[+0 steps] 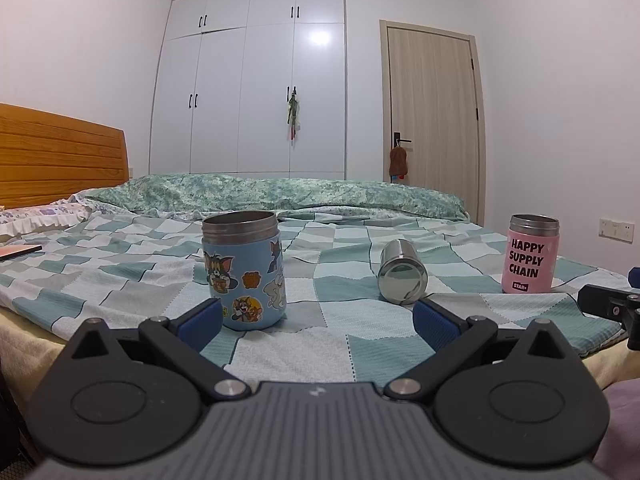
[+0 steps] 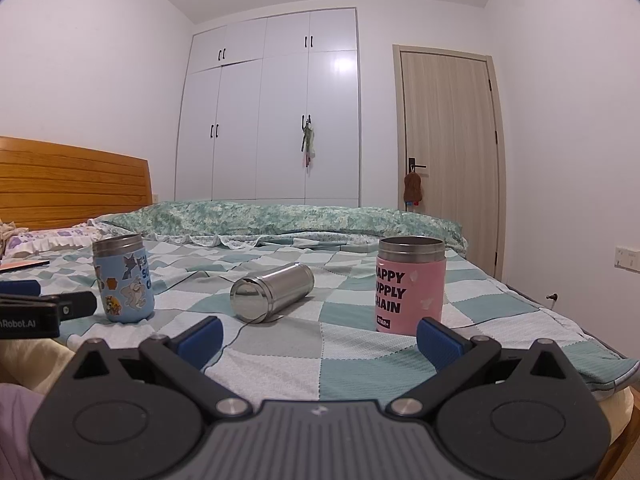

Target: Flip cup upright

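Between the blue cup [image 2: 124, 280] and pink cup [image 2: 410, 286], the steel cup [image 2: 272, 292] lies on its side on the bedspread [image 2: 360, 360]. Both the left gripper [image 1: 316, 320] and right gripper [image 2: 318, 338] are held spread and empty. The body should be grasped across its middle, then rotated onto its closed base.

Left wrist: low at the bed [image 1: 360, 344] edge, facing the wardrobe [image 1: 248, 80].
Right wrist: same, further right.
Shared: bed, three cups.

The left black two-finger gripper with blue pads [image 1: 318, 318] is held level and low, its jaws spread wide and empty. The right black two-finger gripper with blue pads [image 2: 320, 338] is likewise spread wide, empty, just beside the left.
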`<action>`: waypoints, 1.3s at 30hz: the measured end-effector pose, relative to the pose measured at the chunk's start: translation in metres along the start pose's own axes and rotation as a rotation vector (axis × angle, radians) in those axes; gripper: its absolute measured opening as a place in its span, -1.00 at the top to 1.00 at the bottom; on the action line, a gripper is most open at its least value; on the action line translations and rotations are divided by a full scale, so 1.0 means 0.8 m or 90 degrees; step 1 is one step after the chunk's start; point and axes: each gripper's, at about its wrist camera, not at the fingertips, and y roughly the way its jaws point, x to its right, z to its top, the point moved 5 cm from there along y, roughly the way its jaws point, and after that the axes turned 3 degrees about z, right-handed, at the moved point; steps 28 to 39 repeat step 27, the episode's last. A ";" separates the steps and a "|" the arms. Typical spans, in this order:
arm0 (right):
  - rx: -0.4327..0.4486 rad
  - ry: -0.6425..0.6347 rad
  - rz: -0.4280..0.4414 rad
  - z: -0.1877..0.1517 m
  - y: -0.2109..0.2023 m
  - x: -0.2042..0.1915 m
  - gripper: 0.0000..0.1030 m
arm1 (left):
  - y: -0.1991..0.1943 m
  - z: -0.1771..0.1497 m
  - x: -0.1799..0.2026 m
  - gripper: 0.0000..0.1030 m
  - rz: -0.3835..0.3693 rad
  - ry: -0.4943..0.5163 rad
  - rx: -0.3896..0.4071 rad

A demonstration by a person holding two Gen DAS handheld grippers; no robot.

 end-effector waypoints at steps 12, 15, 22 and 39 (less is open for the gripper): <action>0.001 -0.001 -0.001 0.000 0.000 0.000 -1.00 | -0.001 0.000 0.000 -1.00 -0.003 0.000 0.002; 0.001 -0.002 -0.001 0.000 0.000 0.000 -1.00 | -0.003 0.000 0.001 -1.00 -0.003 -0.001 0.003; 0.002 -0.002 -0.001 0.000 -0.001 -0.001 -1.00 | -0.003 0.001 0.003 -1.00 -0.004 -0.001 0.004; 0.002 -0.003 -0.001 -0.001 0.000 -0.001 -1.00 | -0.004 0.001 0.001 -1.00 -0.007 -0.004 0.006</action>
